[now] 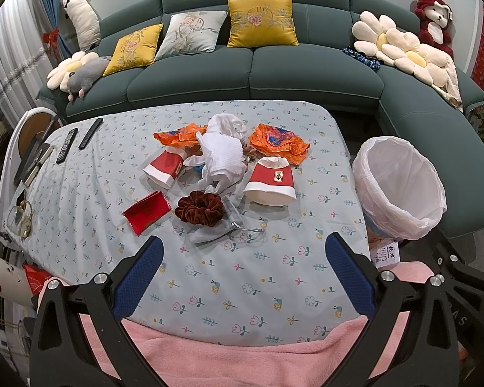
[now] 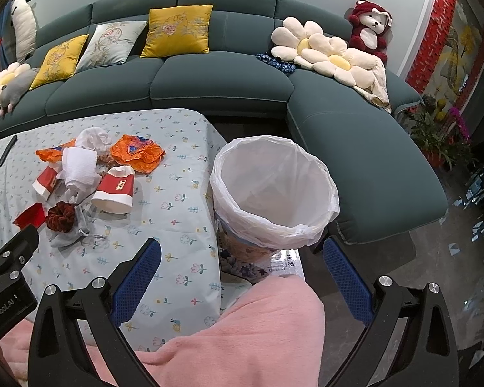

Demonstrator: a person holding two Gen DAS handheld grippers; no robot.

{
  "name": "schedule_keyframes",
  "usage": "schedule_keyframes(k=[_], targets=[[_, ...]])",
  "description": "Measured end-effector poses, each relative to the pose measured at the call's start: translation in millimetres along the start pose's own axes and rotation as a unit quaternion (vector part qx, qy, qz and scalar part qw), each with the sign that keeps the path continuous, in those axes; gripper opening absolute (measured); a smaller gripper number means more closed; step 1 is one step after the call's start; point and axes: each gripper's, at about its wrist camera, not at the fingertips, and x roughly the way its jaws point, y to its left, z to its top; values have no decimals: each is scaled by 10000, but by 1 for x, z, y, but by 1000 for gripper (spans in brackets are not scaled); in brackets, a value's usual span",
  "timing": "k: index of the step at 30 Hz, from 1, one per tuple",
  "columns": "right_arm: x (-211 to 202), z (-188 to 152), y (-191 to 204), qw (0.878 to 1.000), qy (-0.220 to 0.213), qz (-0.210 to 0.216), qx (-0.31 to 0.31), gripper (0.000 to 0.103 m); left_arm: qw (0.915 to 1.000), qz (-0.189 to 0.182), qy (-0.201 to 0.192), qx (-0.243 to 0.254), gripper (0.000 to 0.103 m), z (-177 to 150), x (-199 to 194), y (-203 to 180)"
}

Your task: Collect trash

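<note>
Trash lies mid-table: two red-and-white paper cups (image 1: pixel 270 181) (image 1: pixel 162 169), two crumpled orange wrappers (image 1: pixel 279 142) (image 1: pixel 179 136), crumpled white tissue (image 1: pixel 221 154) and a red packet (image 1: pixel 146 211). A bin with a white liner (image 1: pixel 400 187) (image 2: pixel 274 190) stands off the table's right edge. My left gripper (image 1: pixel 243 272) is open and empty, above the table's near part, short of the pile. My right gripper (image 2: pixel 240 274) is open and empty, just before the bin. The pile also shows in the right wrist view (image 2: pixel 114 190).
A dark red scrunchie (image 1: pixel 199 208) and a grey drawstring pouch (image 1: pixel 217 230) lie by the trash. Two remotes (image 1: pixel 77 138) and glasses (image 1: pixel 19 217) lie at the table's left. A green sofa (image 1: pixel 242 71) with cushions stands behind. Pink fabric (image 1: pixel 242 364) covers the near edge.
</note>
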Motion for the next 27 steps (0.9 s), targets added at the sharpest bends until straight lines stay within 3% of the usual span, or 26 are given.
schedule_keyframes(k=[27], targets=[[-10,2,9,9996,-82,87,258,96,9998,-38,-148,-114,96,4,-7,14]])
